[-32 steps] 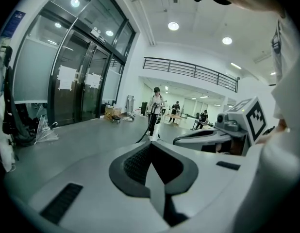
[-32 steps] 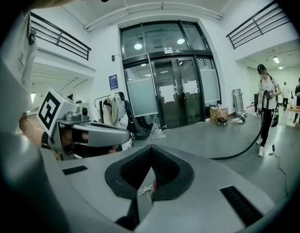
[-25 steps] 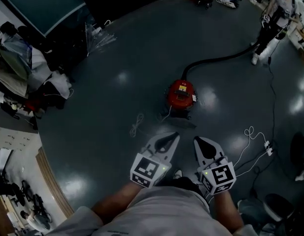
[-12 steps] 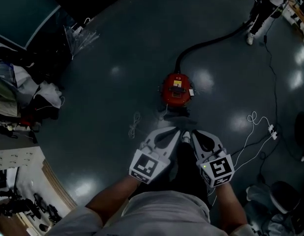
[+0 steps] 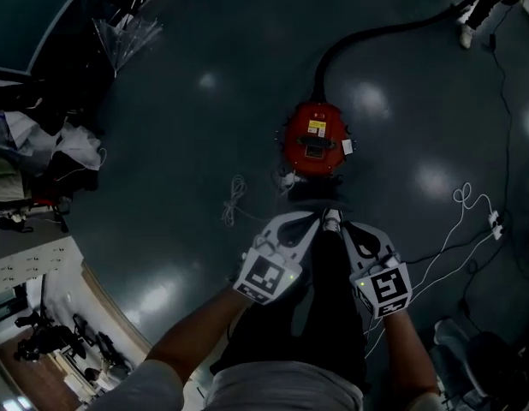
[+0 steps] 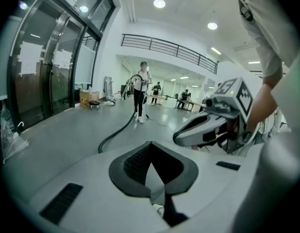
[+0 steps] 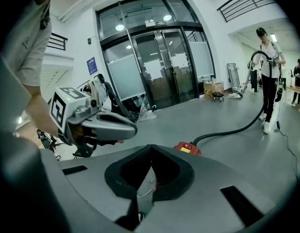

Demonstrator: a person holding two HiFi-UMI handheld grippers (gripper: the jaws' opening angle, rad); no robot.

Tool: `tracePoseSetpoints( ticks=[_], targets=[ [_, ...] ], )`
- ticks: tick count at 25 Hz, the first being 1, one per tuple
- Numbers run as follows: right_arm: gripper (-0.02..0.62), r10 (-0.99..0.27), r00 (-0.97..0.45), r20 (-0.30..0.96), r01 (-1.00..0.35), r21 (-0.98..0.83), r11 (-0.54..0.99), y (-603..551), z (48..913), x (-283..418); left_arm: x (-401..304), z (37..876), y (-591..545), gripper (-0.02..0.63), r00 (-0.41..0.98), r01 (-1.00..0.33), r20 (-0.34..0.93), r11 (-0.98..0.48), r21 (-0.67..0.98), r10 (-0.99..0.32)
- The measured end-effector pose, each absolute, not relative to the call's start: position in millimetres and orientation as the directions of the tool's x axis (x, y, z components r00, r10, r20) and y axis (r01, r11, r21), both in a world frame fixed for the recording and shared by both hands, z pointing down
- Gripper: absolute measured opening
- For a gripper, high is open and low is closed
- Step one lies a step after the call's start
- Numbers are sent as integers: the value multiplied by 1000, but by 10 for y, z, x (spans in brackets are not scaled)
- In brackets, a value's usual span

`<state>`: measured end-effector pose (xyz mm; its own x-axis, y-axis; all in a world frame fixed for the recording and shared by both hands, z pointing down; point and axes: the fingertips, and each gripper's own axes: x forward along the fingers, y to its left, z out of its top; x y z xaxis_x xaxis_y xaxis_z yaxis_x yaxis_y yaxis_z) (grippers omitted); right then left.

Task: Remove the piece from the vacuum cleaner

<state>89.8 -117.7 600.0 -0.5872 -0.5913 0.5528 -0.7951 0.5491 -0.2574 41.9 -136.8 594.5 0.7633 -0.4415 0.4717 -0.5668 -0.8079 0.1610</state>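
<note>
Hovering just short of vacuum cleaner (image 5: 314,137): left tongs (image 5: 312,221), right tongs (image 5: 345,228) both pressed together; open floor (image 5: 187,144) around.

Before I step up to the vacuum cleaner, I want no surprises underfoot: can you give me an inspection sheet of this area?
Surface: dark glossy floor, lights reflected.
Job's things: red vacuum cleaner, black hose attached.
Clutter: clothes pile at left.
Grippers: left gripper and right gripper shut, empty, short of the vacuum cleaner.
Cables: white cord coiled beside the vacuum cleaner; power strip at right.
Surroundings: person holding hose's far end; glass doors.
</note>
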Motion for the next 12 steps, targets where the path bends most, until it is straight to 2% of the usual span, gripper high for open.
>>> tracePoseSetpoints(
  ticks=[3,6,9,12],
  targets=[
    [17,-558,-592,581,-781,-245,575,-1271,6634,914,492,6648,-1556,6,754,-551,514,-819,159,-408],
    [18,-489,-598,635,-724,-167,669,-1334,7414,828,509,7100,-1750,6,741,-576,521,-799,172,-423],
    [27,-391,-583,712,-607,-61,792,-1322,8191,637,498,7353,-1847,6,732,-599,520,-779,184,-439],
    [93,-298,-518,802,-447,44,894,-1205,8910,455,438,7535,-1827,6,724,-609,534,-768,198,-436]
  ],
)
